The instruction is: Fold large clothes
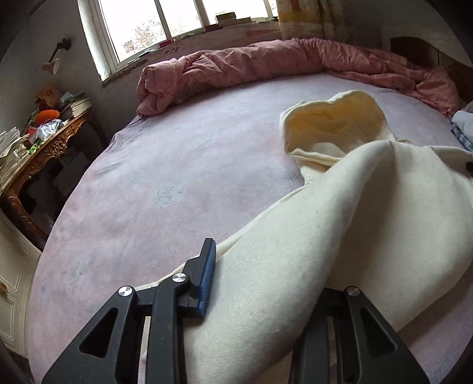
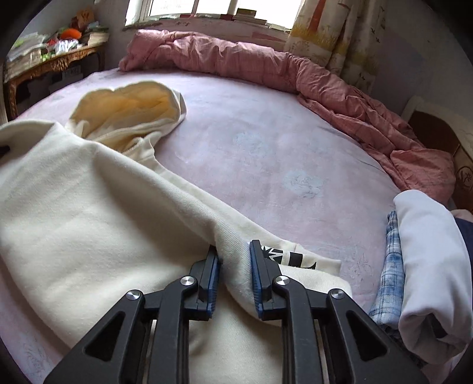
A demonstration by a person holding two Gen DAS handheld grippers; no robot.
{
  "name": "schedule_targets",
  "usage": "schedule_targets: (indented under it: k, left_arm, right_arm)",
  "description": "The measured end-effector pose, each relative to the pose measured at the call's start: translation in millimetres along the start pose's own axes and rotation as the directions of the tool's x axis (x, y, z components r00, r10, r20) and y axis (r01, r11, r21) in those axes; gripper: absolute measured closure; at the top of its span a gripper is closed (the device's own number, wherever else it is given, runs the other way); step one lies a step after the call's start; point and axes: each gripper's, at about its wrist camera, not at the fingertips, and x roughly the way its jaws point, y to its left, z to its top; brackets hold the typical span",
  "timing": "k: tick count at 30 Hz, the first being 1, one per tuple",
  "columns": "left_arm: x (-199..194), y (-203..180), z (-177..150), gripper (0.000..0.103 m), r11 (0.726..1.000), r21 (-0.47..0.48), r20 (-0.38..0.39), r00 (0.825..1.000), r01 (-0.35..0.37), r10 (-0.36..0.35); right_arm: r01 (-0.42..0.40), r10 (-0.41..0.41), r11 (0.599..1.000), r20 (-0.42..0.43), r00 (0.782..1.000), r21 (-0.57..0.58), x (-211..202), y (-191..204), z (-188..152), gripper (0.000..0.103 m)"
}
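Observation:
A cream hoodie (image 1: 340, 224) lies on the pink bed (image 1: 177, 183), its hood (image 1: 334, 124) open toward the window. My left gripper (image 1: 260, 283) has thick cream fabric bunched between its jaws; only the left finger (image 1: 207, 277) shows, the right one is covered by cloth. In the right wrist view the hoodie (image 2: 88, 212) fills the left, hood (image 2: 130, 109) at the back. My right gripper (image 2: 235, 277) is closed on a raised fold of the hoodie, beside a black print (image 2: 292, 257).
A crumpled pink duvet (image 2: 295, 73) runs along the bed's far side under the window (image 1: 153, 26). Folded clothes, white and blue plaid (image 2: 425, 265), are stacked at the right. A cluttered ornate side table (image 1: 38, 147) stands to the left.

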Motion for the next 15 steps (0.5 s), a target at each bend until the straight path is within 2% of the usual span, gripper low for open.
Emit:
schedule_targets:
  k: [2,3,4,5,6,7,9,11,15]
  left_arm:
    - [-16,9,-2,0.046,1.0,-0.022,0.067,0.998,0.003,-0.001]
    - [-24,16,-4,0.03,0.998,-0.052,0.097,0.995,0.018,-0.013]
    - [-32,23,-6,0.02,0.996,-0.081,0.116,0.993,0.046,-0.037]
    - [-40,31,-8,0.019,0.99,-0.107,0.133,0.988,0.087,-0.072]
    - [-45,37,-11,0.019,0.985,-0.126,0.143,0.984,0.121,-0.103]
    - [-51,44,-13,0.017,0.977,-0.149,0.152,0.98,0.154,-0.132]
    - [-59,56,-18,0.012,0.96,-0.207,0.161,0.974,0.189,-0.157]
    - [-64,66,-23,0.012,0.944,-0.253,0.165,0.971,0.213,-0.175]
    - [-61,79,-34,0.011,0.936,-0.292,0.147,0.976,0.195,-0.158]
  right_arm:
    - [-0.05,0.049,0.998,0.022,0.999,0.041,-13,-8,-5,0.077]
    - [-0.079,0.076,0.995,0.04,0.996,0.056,-22,-12,-8,0.071]
    - [-0.093,0.089,0.993,0.059,0.994,0.071,-29,-16,-10,0.062]
    - [-0.096,0.089,0.991,0.077,0.993,0.096,-38,-21,-13,0.053]
    - [-0.087,0.076,0.988,0.086,0.993,0.127,-47,-25,-15,0.033]
    - [-0.084,0.068,0.983,0.1,0.993,0.165,-55,-31,-19,0.028]
    - [-0.104,0.077,0.968,0.124,0.989,0.23,-67,-42,-25,0.028]
    - [-0.104,0.066,0.942,0.126,0.99,0.318,-69,-56,-34,0.028]
    - [-0.033,0.017,0.911,0.041,0.999,0.411,-54,-77,-52,0.027]
